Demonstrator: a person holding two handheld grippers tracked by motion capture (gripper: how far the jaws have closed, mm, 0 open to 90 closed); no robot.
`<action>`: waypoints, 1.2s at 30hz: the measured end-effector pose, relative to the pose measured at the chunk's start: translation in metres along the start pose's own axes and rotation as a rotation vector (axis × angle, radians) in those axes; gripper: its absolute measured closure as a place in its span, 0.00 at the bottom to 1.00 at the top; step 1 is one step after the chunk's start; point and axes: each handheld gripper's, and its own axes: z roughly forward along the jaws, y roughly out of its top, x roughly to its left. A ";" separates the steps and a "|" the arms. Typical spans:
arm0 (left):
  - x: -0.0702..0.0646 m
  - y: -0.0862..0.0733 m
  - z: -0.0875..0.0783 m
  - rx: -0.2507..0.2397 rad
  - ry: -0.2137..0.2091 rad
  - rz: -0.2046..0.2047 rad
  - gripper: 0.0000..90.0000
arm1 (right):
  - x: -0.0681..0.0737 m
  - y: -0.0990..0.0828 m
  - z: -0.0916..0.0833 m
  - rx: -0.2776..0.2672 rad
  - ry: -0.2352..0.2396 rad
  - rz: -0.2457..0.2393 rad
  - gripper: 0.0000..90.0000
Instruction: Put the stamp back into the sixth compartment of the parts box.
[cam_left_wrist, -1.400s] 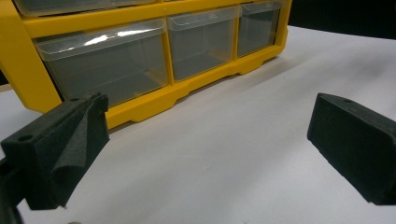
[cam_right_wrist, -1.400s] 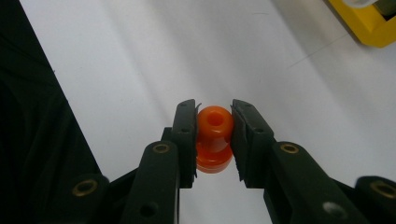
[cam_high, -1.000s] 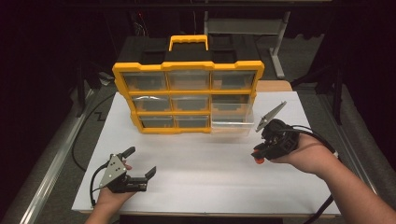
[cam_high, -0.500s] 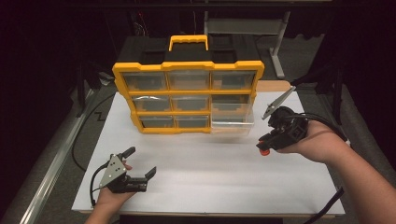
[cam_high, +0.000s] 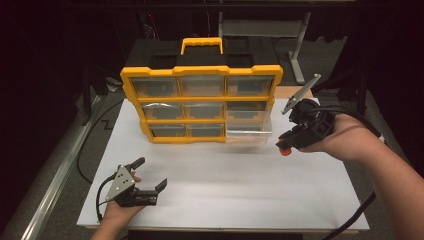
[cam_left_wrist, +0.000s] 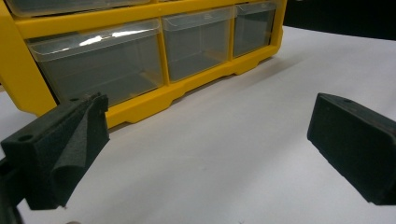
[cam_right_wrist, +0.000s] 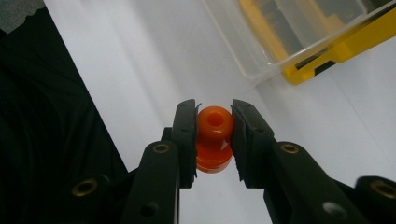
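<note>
**Orange knob held beside the open drawer**

The small orange knob (cam_right_wrist: 214, 137) — a rounded head with a hole in its top, over a wider base — sits pinched between the jaws of the right gripper (cam_right_wrist: 214, 140), which press on the head from either side. It looks like hard, smooth moulded plastic: light, stiff, unlikely to break, but rounded enough that it could twist or slip out if the squeeze eases. The present hold on the head seems sound; the narrower waist below it would be another fair place to grip.

In the high view the knob hangs above the white table (cam_high: 250, 195), just beside the clear drawer (cam_high: 248, 132) that stands pulled out from the bottom-right of the yellow organiser (cam_high: 200, 102). In the right gripper view the drawer's transparent corner shows just beyond the knob, with nothing visible inside that corner.

The left gripper (cam_high: 149, 176) rests low on the table near the front edge, well apart from the organiser, its jaws spread wide and holding nothing — the left gripper view shows its pads far apart, facing the bottom row of drawers.

Against a second ago, the right hand has travelled from nearer the drawer's front out to the right and farther back, while the left gripper has stayed put.
</note>
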 end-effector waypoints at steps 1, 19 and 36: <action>0.000 0.000 0.000 0.001 0.000 0.000 0.01 | 0.000 0.001 -0.001 -0.001 0.000 0.003 0.81; 0.000 0.000 -0.001 -0.006 -0.004 0.000 0.01 | 0.000 0.037 -0.011 -0.004 -0.020 -0.038 0.81; 0.000 0.000 -0.001 -0.016 -0.011 -0.003 0.01 | -0.005 0.067 0.003 0.006 -0.026 -0.059 0.81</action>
